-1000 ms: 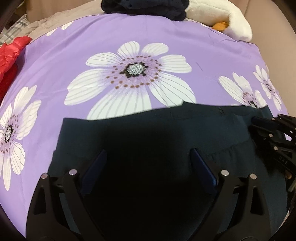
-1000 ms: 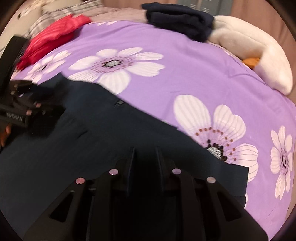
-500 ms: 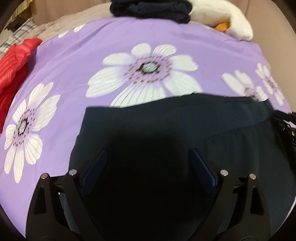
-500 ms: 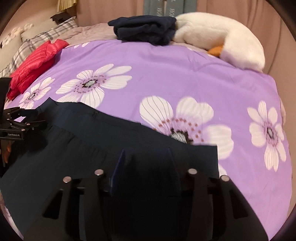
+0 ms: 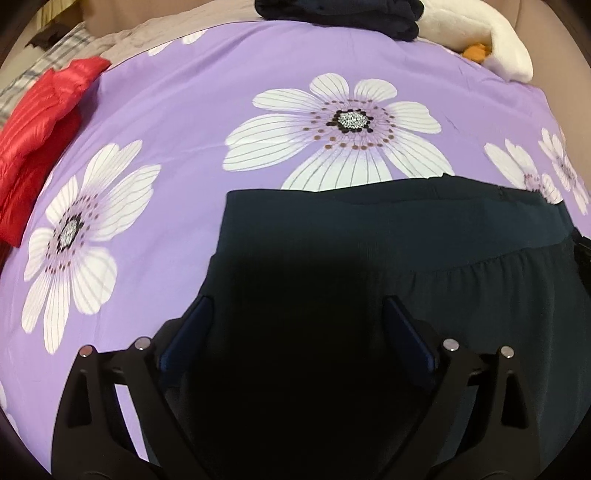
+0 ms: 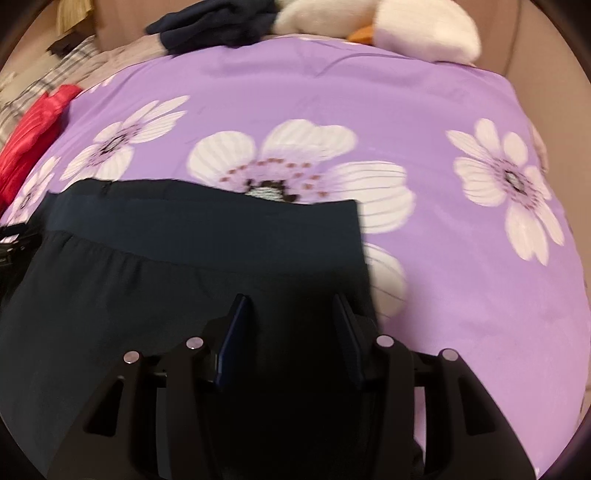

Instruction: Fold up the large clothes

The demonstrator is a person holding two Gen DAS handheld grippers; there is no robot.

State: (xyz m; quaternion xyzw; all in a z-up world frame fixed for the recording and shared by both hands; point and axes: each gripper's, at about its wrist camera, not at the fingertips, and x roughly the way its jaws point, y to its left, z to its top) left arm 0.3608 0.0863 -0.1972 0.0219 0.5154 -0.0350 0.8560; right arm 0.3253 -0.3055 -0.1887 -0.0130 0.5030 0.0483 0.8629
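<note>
A dark navy garment (image 5: 388, 258) with a wide waistband lies flat on the purple flowered bedspread (image 5: 207, 110). My left gripper (image 5: 295, 306) is open above the garment's left part, its blue-padded fingers wide apart and holding nothing. The garment also shows in the right wrist view (image 6: 166, 258), where its right edge ends just past my right gripper (image 6: 290, 299). That gripper is open with a narrower gap and hovers above the garment near its right edge. The bedspread shows there too (image 6: 461, 277).
A red puffer jacket (image 5: 40, 122) lies at the left edge of the bed. A folded dark pile (image 5: 340, 13) and a white plush toy (image 5: 491, 37) sit at the far side. A plaid pillow (image 6: 62, 70) lies far left.
My right gripper has opened from nearly shut and let go of the garment. Both grippers have shifted right along the waistband, and the garment now lies straighter and flat.
</note>
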